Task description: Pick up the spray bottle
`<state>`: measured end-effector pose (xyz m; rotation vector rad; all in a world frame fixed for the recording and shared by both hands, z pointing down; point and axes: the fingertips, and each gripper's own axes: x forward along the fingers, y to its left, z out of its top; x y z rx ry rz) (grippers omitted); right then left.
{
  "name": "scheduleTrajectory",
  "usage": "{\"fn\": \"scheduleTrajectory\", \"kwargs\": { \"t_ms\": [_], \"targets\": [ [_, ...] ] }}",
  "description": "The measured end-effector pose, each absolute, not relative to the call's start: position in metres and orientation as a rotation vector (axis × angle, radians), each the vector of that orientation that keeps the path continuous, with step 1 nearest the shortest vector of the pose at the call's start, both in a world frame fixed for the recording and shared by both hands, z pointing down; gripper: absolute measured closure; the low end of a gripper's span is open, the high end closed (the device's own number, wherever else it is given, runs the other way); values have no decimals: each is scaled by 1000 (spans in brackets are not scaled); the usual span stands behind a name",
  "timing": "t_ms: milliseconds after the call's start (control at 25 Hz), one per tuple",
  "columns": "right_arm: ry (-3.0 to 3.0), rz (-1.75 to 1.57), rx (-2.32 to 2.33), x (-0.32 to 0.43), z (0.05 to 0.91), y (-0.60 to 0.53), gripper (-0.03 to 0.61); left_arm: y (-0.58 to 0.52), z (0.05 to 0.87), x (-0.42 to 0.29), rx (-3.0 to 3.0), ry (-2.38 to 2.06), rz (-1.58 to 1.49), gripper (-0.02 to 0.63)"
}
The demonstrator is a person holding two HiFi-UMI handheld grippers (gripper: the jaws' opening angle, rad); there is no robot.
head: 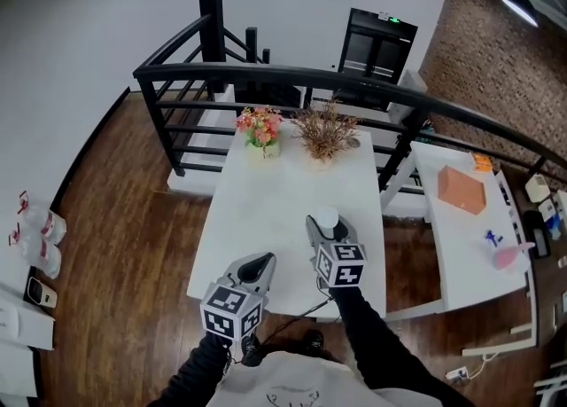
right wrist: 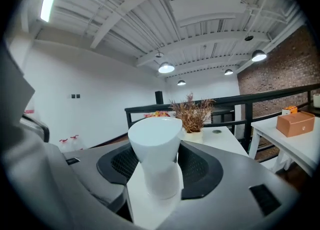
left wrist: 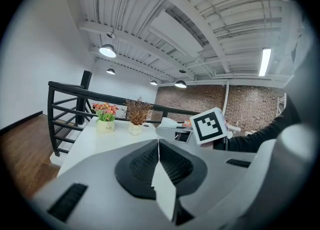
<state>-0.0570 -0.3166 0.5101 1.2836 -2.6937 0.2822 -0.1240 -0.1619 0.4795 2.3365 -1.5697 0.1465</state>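
Note:
A white spray bottle (head: 327,218) stands upright on the white table (head: 266,206) near its front edge. My right gripper (head: 320,229) reaches level around it. In the right gripper view the bottle (right wrist: 156,131) fills the gap of the right gripper (right wrist: 155,155), its wide head against both dark pads. The left gripper (head: 258,265) hovers to the left, at the table's front edge and apart from the bottle. Its jaws meet with nothing between them (left wrist: 159,146). The left gripper view also catches the right gripper's marker cube (left wrist: 207,126).
A pot of pink flowers (head: 260,135) and a pot of dried stems (head: 325,135) stand at the table's far end, before a black railing (head: 266,77). To the right, a second white table (head: 461,254) carries an orange box (head: 462,190). Small bottles (head: 35,228) sit on the floor at left.

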Motion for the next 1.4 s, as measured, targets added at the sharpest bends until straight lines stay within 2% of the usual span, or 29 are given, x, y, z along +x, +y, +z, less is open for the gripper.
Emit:
{"fn": "scheduleTrajectory", "kwargs": {
  "t_ms": [520,840,1400],
  "targets": [
    [-3010,316,1264,4,392,-258,362,-174,453,-80,2443,-1491,126,624],
    [-3149,463,1209,27,384,-238,362,-177,448,-59,2480,-1457,142,624],
    [-3146,354,1155,25,387,-238,362,-186,445,-43,2509,-1445,169,624]
  ]
}}
